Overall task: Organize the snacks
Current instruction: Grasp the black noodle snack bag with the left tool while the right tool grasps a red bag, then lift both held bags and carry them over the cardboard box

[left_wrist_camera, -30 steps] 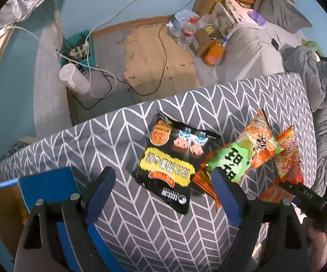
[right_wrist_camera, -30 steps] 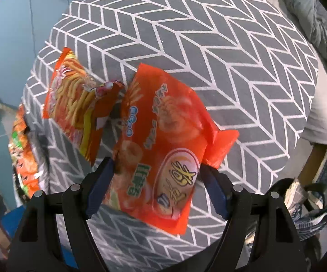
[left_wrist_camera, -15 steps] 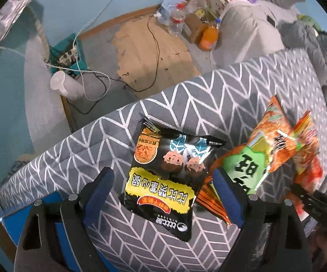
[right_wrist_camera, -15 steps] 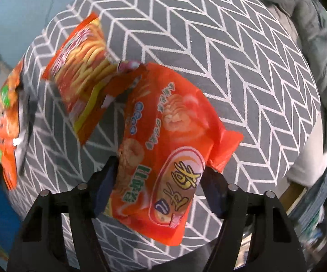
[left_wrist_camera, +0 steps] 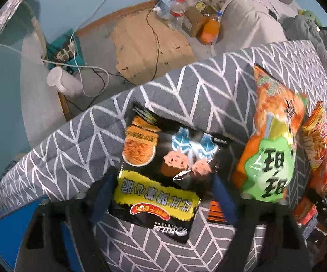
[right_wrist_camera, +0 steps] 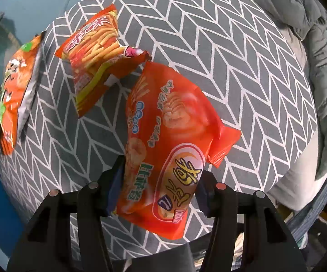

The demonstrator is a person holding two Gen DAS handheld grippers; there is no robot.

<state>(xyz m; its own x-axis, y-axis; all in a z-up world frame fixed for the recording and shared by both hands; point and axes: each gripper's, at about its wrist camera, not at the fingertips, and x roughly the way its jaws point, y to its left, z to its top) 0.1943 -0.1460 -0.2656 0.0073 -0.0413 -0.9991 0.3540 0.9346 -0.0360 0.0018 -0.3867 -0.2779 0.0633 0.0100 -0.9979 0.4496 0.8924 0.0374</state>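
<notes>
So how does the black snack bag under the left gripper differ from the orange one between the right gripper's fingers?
The black bag has a yellow label band and cartoon faces; the orange bag is plain bright orange with a white oval logo. The black bag lies flat on the chevron cloth, while the orange bag looks tilted, its far end raised. The left gripper straddles the black bag, jaws closing; the right gripper is closing with its pads on the orange bag's sides. Both are sealed packets.
</notes>
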